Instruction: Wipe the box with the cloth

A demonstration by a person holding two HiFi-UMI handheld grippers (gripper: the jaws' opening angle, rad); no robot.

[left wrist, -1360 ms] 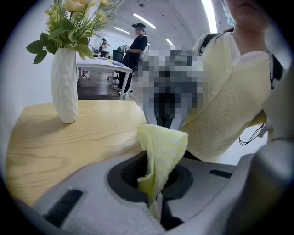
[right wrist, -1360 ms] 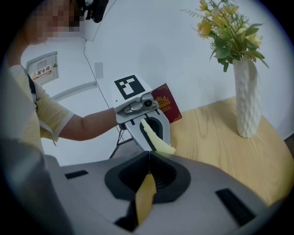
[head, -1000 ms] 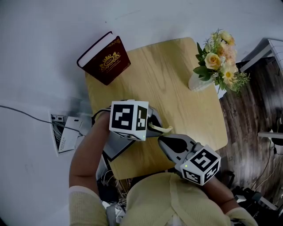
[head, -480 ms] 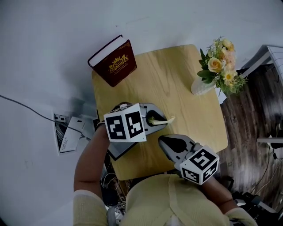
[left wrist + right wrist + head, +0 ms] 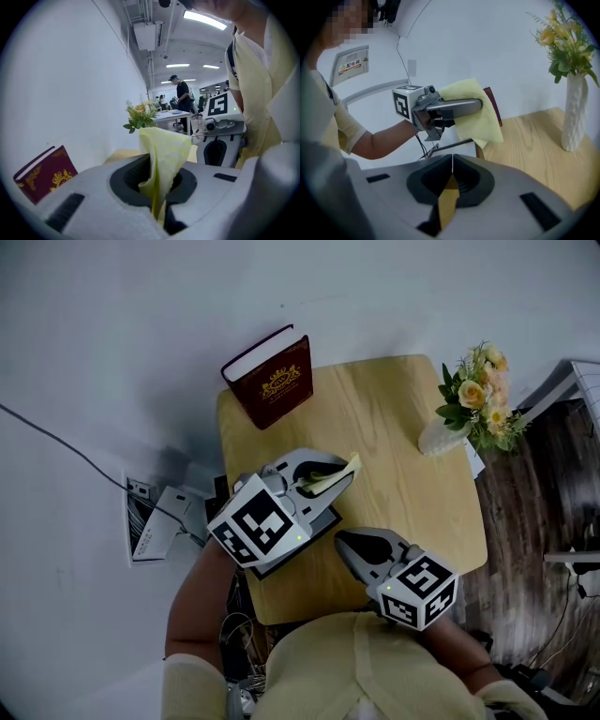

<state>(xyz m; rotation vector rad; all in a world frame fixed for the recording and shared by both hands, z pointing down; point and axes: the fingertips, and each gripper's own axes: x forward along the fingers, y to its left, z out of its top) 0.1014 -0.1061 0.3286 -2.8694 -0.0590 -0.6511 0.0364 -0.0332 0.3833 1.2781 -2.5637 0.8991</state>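
The left gripper (image 5: 339,476) pinches the cloth (image 5: 164,154) above the table (image 5: 403,493), probably to bring it to the box (image 5: 274,385); the right gripper (image 5: 349,542), jaws closed on nothing, rests nearby.

Pale wooden table (image 5: 394,456), white wall (image 5: 487,42), dark floor (image 5: 530,521)

— Left claw (image 5: 330,482) is up in the air, jaws clamped on the cloth (image 5: 161,154), bare forearm (image 5: 199,601) angling in behind it.
— Right claw (image 5: 345,542) sits low near the body, jaws pressed together, nothing between them.
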